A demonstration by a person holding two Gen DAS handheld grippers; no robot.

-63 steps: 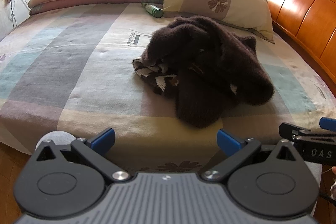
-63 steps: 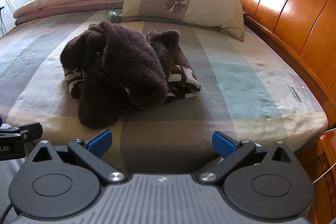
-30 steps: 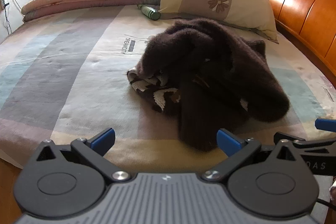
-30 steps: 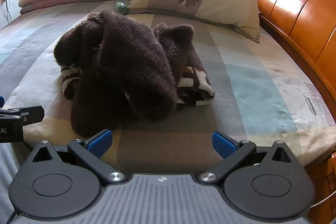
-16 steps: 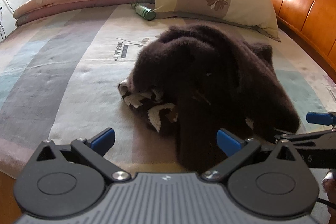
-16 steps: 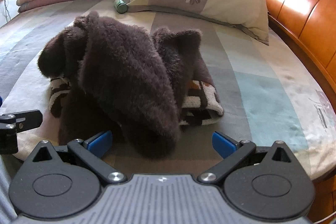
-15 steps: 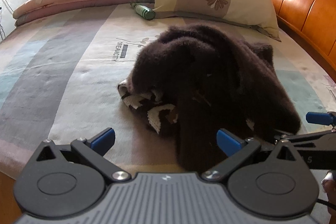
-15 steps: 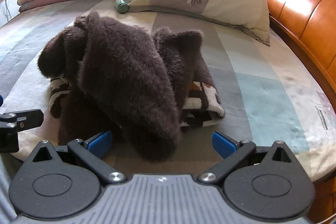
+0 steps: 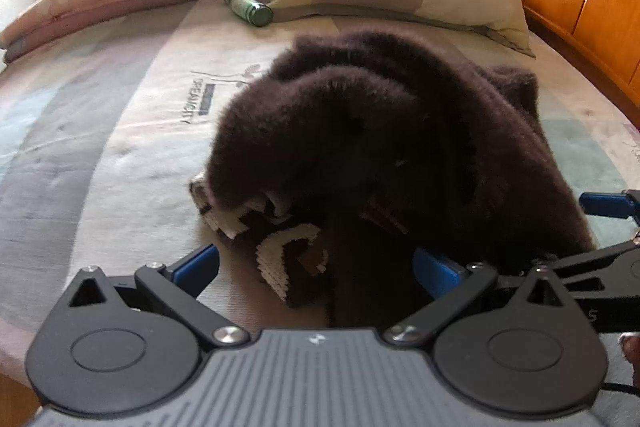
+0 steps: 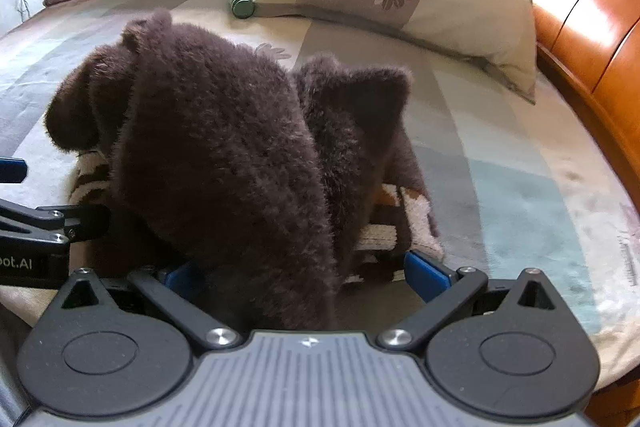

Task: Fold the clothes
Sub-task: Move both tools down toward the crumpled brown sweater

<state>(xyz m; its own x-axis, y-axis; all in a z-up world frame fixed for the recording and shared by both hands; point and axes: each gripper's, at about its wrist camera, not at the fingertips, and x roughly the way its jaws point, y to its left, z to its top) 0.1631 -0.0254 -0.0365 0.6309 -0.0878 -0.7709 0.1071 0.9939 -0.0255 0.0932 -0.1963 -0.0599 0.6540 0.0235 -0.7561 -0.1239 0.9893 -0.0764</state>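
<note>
Left wrist view: fluffy brown sweater [image 9: 380, 147] heaped near bed [image 9: 100, 155] front edge | left gripper [image 9: 316, 263] wide, empty | right gripper [image 10: 304, 271] wide, empty | likely soft, floppy, light; pinch hem or sleeve end.

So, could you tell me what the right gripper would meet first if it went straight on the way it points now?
Most likely the dark fuzzy garment: the right gripper is open and a drooping fold of it already lies between the fingers.
</note>
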